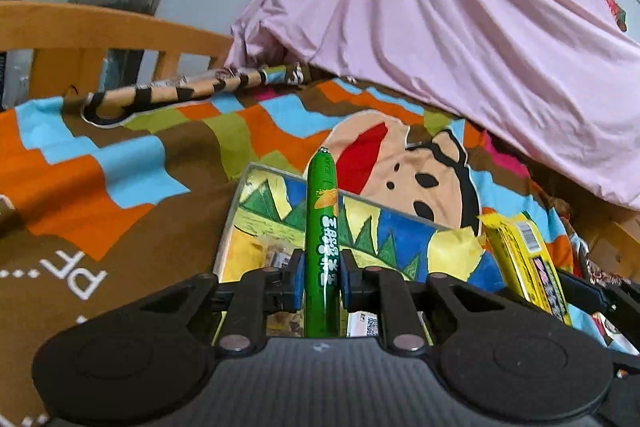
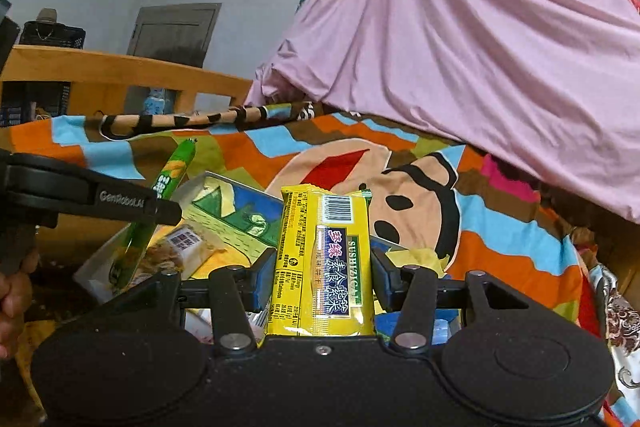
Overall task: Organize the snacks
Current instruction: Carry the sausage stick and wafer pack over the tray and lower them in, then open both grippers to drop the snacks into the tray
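My left gripper (image 1: pixel 321 281) is shut on a green sausage stick (image 1: pixel 322 227) that stands upright between its blue pads. The same green sausage stick (image 2: pixel 170 175) shows at the left of the right wrist view, held by the left gripper (image 2: pixel 154 203). My right gripper (image 2: pixel 323 281) is shut on a yellow snack packet (image 2: pixel 324 259), gripped by its long sides. That yellow packet (image 1: pixel 528 259) appears at the right of the left wrist view. Both snacks hover over a clear box (image 1: pixel 248 187) with a colourful drawing lining it; a small snack bag (image 2: pixel 184 247) lies inside.
The box sits on a bed with a patchwork cartoon blanket (image 1: pixel 120 167). A pink sheet (image 1: pixel 460 27) drapes over a mound at the back right. A wooden bed rail (image 1: pixel 100 27) runs along the far left. A person's hand (image 2: pixel 12 299) shows at the left edge.
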